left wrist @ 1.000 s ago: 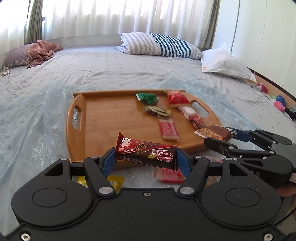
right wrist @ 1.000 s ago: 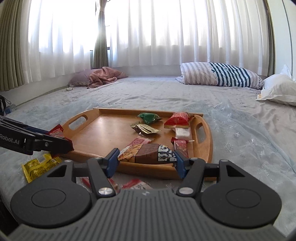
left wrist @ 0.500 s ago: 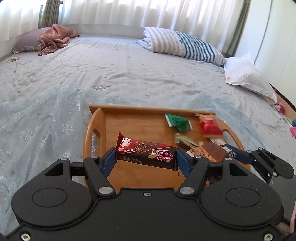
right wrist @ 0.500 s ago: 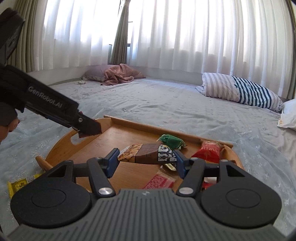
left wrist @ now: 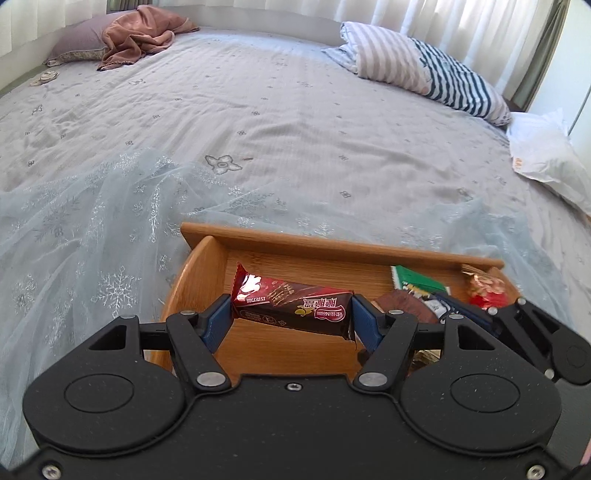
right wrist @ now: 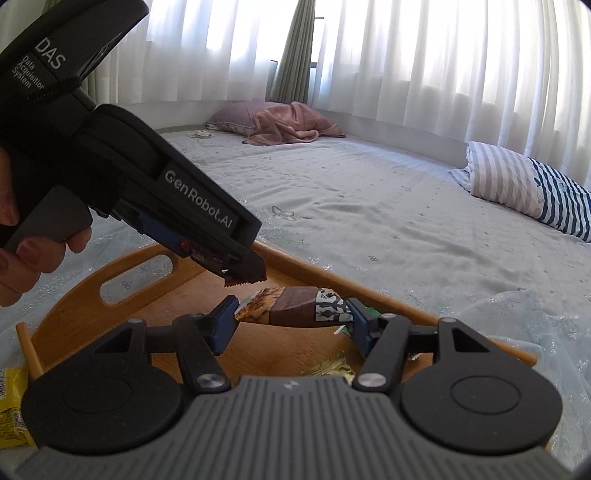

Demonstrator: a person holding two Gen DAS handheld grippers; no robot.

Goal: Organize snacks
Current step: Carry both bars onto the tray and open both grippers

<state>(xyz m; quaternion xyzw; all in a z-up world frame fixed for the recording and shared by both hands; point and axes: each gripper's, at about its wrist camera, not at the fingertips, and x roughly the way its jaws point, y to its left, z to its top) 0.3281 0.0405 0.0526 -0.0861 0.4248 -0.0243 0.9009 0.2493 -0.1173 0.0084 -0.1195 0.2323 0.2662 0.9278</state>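
Observation:
My left gripper (left wrist: 291, 317) is shut on a dark red chocolate wafer bar (left wrist: 291, 306) and holds it above the far left corner of the wooden tray (left wrist: 332, 243). My right gripper (right wrist: 291, 321) is shut on a brown snack bar (right wrist: 295, 306) over the tray (right wrist: 74, 314). The left gripper (right wrist: 236, 273) shows in the right wrist view, just left of and above the brown bar. The right gripper (left wrist: 461, 314) shows at the right in the left wrist view. A green packet (left wrist: 413, 280) and a red packet (left wrist: 484, 288) lie in the tray's far right part.
A yellow packet (right wrist: 11, 402) lies on the bed left of the tray. A sheer snowflake cloth (left wrist: 92, 240) lies under the tray. A striped pillow (left wrist: 424, 70), a white pillow (left wrist: 546, 158) and a pink blanket (left wrist: 136, 33) lie far back.
Both grippers have moved forward and lower over the tray with their bars held. The two grippers are closer together, and the tray fills more of both views.

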